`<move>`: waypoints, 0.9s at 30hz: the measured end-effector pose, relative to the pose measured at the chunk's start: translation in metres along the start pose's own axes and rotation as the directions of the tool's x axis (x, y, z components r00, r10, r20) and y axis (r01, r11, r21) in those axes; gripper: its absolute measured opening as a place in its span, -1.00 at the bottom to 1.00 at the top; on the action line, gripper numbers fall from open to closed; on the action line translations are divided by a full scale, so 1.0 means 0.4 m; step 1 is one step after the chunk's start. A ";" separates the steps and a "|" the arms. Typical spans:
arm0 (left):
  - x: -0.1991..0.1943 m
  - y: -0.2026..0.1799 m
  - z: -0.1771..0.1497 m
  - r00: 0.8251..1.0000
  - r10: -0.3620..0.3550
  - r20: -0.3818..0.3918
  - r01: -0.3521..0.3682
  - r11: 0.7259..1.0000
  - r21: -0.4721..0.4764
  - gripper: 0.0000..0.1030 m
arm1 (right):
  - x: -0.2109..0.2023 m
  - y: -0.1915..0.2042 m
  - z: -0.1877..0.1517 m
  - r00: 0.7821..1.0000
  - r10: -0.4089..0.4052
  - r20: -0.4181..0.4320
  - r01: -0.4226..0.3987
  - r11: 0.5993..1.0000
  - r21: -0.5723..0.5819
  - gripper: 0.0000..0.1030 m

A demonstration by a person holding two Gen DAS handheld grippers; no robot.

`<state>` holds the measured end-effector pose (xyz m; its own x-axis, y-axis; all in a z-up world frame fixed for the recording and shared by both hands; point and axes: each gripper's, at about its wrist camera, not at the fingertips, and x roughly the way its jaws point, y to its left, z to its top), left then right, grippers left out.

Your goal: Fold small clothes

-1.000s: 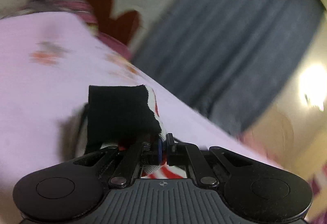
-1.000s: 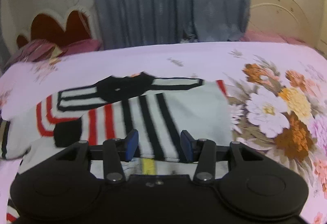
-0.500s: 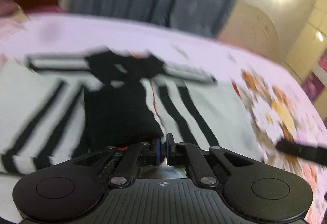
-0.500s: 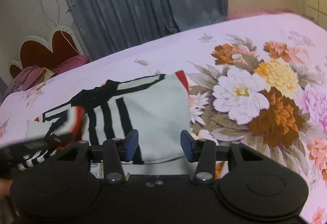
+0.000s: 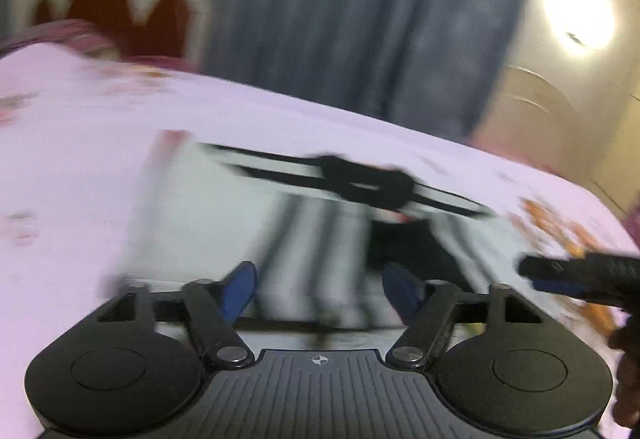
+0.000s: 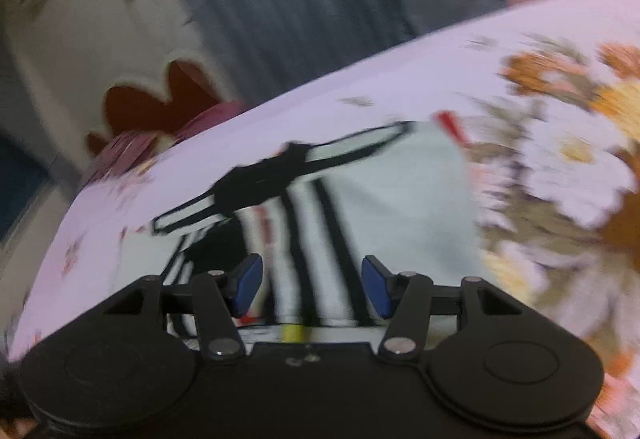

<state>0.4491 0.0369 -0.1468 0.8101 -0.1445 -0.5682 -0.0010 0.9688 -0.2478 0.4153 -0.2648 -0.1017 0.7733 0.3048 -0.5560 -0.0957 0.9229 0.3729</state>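
A small white sweater point(image 5: 208, 207) with black and red stripes lies flat on the pink floral bedsheet point(image 5: 80, 159). Its black-cuffed sleeve point(image 5: 408, 243) rests folded across the body. My left gripper point(image 5: 322, 289) hovers over the near hem, its jaws opening, with nothing pinched between the blue pads. The right gripper point(image 6: 313, 287) hangs over the same sweater point(image 6: 400, 207), jaws opening and holding nothing. One of the right gripper's fingers point(image 5: 560, 271) shows at the right edge of the left wrist view. Both views are blurred.
A grey curtain point(image 5: 360, 19) hangs behind the bed, with a red scalloped headboard point(image 6: 160, 99) and pillows point(image 6: 132, 147) at the far left. Large printed flowers point(image 6: 580, 159) cover the sheet right of the sweater. A hand point(image 5: 628, 379) shows at the right edge.
My left gripper has let go of the black-cuffed sleeve, which now lies across the sweater, and its jaws have parted. The right gripper's jaws widened a little and its view swung.
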 end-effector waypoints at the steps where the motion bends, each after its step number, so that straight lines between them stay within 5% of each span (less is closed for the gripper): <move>1: -0.002 0.035 0.002 1.000 0.028 -0.011 -0.028 0.999 -0.023 0.03 | 0.019 0.031 -0.003 1.000 0.004 -0.012 -0.004 0.998 -0.063 0.05; 4: 0.021 0.092 0.002 0.997 0.060 -0.045 -0.061 0.997 -0.042 0.02 | 0.071 0.139 -0.027 0.999 -0.033 -0.024 0.024 0.951 -0.309 0.03; 9: 0.064 0.084 -0.024 0.990 0.075 -0.118 -0.073 0.997 0.020 0.01 | 0.155 0.267 -0.075 0.993 -0.111 -0.030 0.071 0.796 -0.601 -0.03; 12: 0.082 0.097 -0.031 0.988 0.075 -0.137 -0.075 0.997 0.010 0.01 | 0.202 0.296 -0.097 0.984 -0.172 -0.035 0.102 0.722 -0.684 0.01; 14: 0.086 0.102 -0.027 0.988 0.069 -0.139 -0.069 0.998 0.004 0.01 | 0.211 0.297 -0.096 0.983 -0.181 -0.034 0.110 0.726 -0.679 -0.03; 16: 0.084 0.106 -0.022 0.988 0.063 -0.138 -0.063 0.998 0.007 0.01 | 0.198 0.267 -0.069 0.982 -0.189 -0.011 0.149 0.804 -0.576 -0.67; 18: 0.085 0.112 -0.020 0.989 0.049 -0.140 -0.048 0.999 0.012 0.01 | 0.139 0.209 -0.030 0.970 -0.217 0.106 0.241 0.895 -0.376 -0.77; 20: 0.085 0.115 -0.021 0.989 0.043 -0.142 -0.040 0.999 0.022 0.01 | 0.098 0.119 -0.007 0.967 -0.237 0.089 0.247 0.960 -0.130 -0.81; 22: 0.084 0.111 -0.019 0.988 0.042 -0.147 -0.037 0.999 0.037 0.01 | 0.087 0.050 -0.012 0.971 -0.236 0.033 0.236 0.972 0.001 -0.86; 23: 0.084 0.109 -0.017 0.988 0.042 -0.152 -0.036 0.998 0.045 0.01 | 0.083 0.023 -0.017 0.978 -0.209 0.013 0.209 0.977 0.053 -0.75; 26: 0.077 0.098 -0.008 0.989 0.035 -0.141 -0.026 0.997 0.067 0.01 | 0.065 -0.046 -0.031 0.995 -0.096 0.014 0.090 0.967 0.237 0.24; 27: 0.074 0.096 -0.005 0.991 0.030 -0.134 -0.020 0.997 0.072 0.01 | 0.056 -0.052 -0.033 0.994 -0.106 0.037 0.094 0.963 0.254 0.28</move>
<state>0.4721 0.0692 -0.1747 0.7240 -0.1412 -0.6752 0.0252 0.9836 -0.1788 0.4265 -0.2740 -0.1318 0.8017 0.1960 -0.5647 0.1395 0.8573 0.4955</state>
